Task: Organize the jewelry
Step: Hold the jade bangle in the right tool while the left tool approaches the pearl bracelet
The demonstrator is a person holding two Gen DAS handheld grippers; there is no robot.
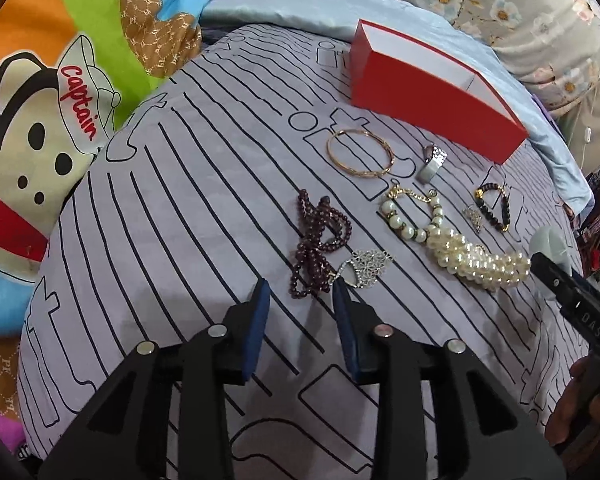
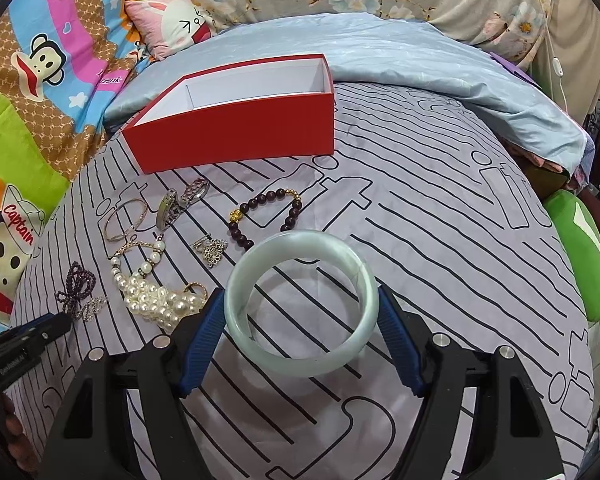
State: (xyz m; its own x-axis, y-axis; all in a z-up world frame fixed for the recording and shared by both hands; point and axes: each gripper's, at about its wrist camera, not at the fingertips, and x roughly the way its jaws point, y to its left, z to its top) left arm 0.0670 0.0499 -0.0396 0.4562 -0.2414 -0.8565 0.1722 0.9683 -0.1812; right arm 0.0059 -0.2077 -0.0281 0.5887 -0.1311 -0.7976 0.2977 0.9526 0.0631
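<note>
Jewelry lies on a grey striped bedsheet (image 1: 180, 208). My left gripper (image 1: 300, 286) stands open just above the sheet, and the lower end of a dark red bead string (image 1: 318, 236) lies between its fingertips, untouched by the pads. A silver filigree piece (image 1: 370, 268) rests beside its right finger. My right gripper (image 2: 300, 294) is shut on a pale green bangle (image 2: 300, 364), held flat above the sheet. An open red box (image 2: 236, 128) with a white inside stands behind the jewelry.
On the sheet lie a gold bangle (image 1: 360, 152), a silver watch (image 1: 432, 160), a pearl bracelet (image 1: 460, 252), a dark bead bracelet (image 2: 268, 216) and a small brooch (image 2: 214, 250). A blue quilt (image 2: 420, 64) and cartoon bedding (image 1: 40, 80) border the area.
</note>
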